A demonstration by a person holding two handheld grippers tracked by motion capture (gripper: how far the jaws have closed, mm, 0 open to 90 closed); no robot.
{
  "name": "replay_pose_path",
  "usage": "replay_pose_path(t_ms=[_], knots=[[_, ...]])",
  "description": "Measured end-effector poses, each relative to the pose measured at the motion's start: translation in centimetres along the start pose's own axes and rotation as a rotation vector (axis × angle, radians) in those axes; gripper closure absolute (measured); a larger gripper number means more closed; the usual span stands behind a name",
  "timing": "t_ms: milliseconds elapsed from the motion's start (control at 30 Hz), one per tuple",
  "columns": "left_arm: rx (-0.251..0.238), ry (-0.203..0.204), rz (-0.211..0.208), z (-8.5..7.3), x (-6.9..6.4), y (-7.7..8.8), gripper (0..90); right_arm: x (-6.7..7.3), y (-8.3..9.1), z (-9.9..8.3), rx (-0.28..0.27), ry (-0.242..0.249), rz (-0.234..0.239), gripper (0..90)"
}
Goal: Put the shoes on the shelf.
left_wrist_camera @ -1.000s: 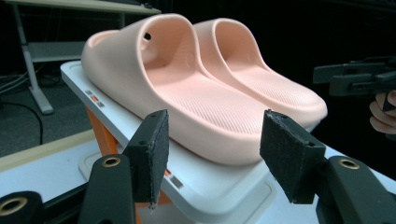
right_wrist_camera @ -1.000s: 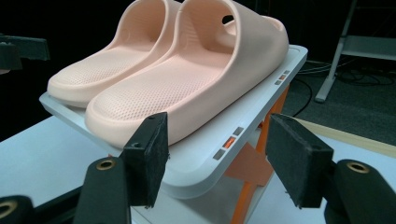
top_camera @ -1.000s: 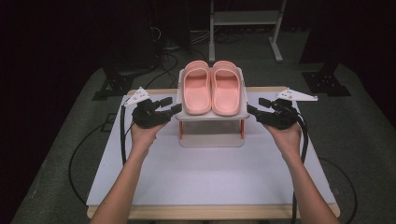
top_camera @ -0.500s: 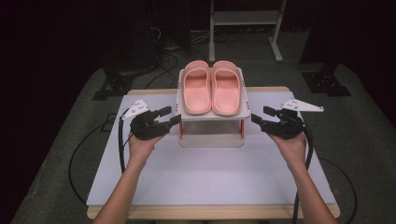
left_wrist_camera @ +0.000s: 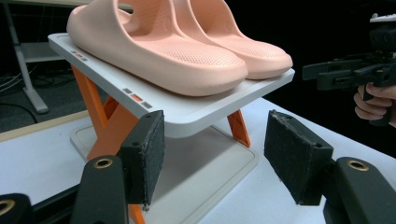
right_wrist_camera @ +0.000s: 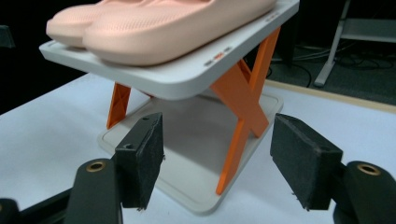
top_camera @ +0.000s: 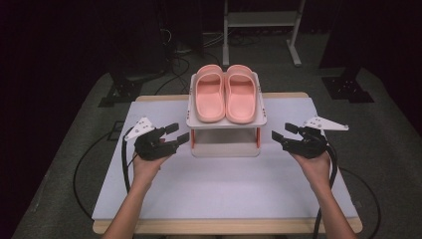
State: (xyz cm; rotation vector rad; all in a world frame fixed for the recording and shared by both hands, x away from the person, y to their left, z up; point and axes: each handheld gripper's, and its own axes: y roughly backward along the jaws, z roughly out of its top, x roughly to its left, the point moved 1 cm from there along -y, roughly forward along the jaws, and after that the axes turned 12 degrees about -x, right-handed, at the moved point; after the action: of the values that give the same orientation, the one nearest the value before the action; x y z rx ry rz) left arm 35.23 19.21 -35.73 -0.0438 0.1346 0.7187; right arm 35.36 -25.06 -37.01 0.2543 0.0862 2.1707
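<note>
On top of the little rack [top_camera: 226,122] sat both slippers [top_camera: 225,93]. Either side of it, my left gripper [top_camera: 177,135] and right gripper [top_camera: 281,133] had just been opening, jaws empty — looked done.

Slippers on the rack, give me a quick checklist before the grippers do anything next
1. Both slippers lie flat, side by side, on the rack's top shelf: ok.
2. Left gripper open, nothing between its pads: ok.
3. Right gripper open, nothing held: ok.
4. Both grippers apart from the rack, one each side: ok.
5. Rack base flat on the table: ok.
6. Shelf locked to the orange legs: cannot tell.
</note>
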Motion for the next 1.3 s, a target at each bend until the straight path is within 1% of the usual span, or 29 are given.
replay_pose_path(t_ms=[133,333,367,400,500,567,600,667,700,767,800,933,1000,1067,1167,1233,1300], knots=[[0.010,0.001,0.002,-0.5,0.0,0.4,38.1,0.0,0.4,-0.4,-0.004,0.001,-0.004,34.1],[0.006,0.009,0.002,-1.3,-0.1,1.0,36.7,0.2,0.7,-0.9,-0.001,0.006,0.001,33.2],[0.002,0.019,-0.004,-1.5,-0.2,1.1,36.4,0.2,0.8,-1.0,-0.005,0.009,0.001,32.3],[0.001,0.020,-0.001,-1.6,-0.2,1.2,35.8,0.3,0.8,-1.1,0.001,0.011,0.000,32.2],[0.009,0.018,-0.003,-2.0,-0.2,1.4,35.6,0.4,1.0,-1.3,-0.001,0.002,0.003,32.2],[0.022,0.011,0.006,-2.4,-0.3,1.6,35.0,0.4,1.2,-1.6,0.003,0.003,0.001,31.9],[0.023,0.008,0.003,-2.5,-0.3,1.7,34.8,0.4,1.2,-1.7,0.003,0.006,-0.002,31.8],[0.015,0.019,0.001,-2.8,-0.4,1.8,34.6,0.3,1.4,-2.0,0.006,0.006,-0.006,31.6],[0.019,0.010,0.005,-2.9,-0.4,1.9,34.3,0.3,1.5,-2.1,0.004,0.007,-0.006,31.5],[0.016,0.016,0.005,-3.1,-0.5,2.1,33.9,0.3,1.7,-2.3,0.004,0.007,-0.007,31.2],[0.021,0.011,0.002,-3.3,-0.6,2.3,33.7,0.3,2.0,-2.7,0.004,0.002,-0.010,31.0],[0.024,0.006,0.005,-3.8,-0.7,2.6,32.6,0.2,2.4,-3.2,0.002,0.006,-0.021,30.6],[0.022,-0.002,0.010,-4.1,-0.9,2.9,31.0,0.1,3.0,-3.9,0.008,-0.004,-0.027,30.0],[0.015,0.000,0.017,-4.5,-1.1,3.3,30.6,-0.1,3.2,-4.2,0.005,0.000,-0.028,30.0],[0.000,0.004,0.021,-5.2,-1.4,3.8,28.6,-0.3,4.0,-5.2,0.010,-0.017,-0.038,29.3],[-0.007,0.011,0.026,-5.8,-1.5,4.1,26.2,-0.5,4.7,-6.2,0.023,-0.034,-0.038,29.1],[-0.026,0.031,0.035,-6.6,-1.5,4.4,23.3,-0.6,5.1,-7.0,0.029,-0.034,-0.050,28.2]])
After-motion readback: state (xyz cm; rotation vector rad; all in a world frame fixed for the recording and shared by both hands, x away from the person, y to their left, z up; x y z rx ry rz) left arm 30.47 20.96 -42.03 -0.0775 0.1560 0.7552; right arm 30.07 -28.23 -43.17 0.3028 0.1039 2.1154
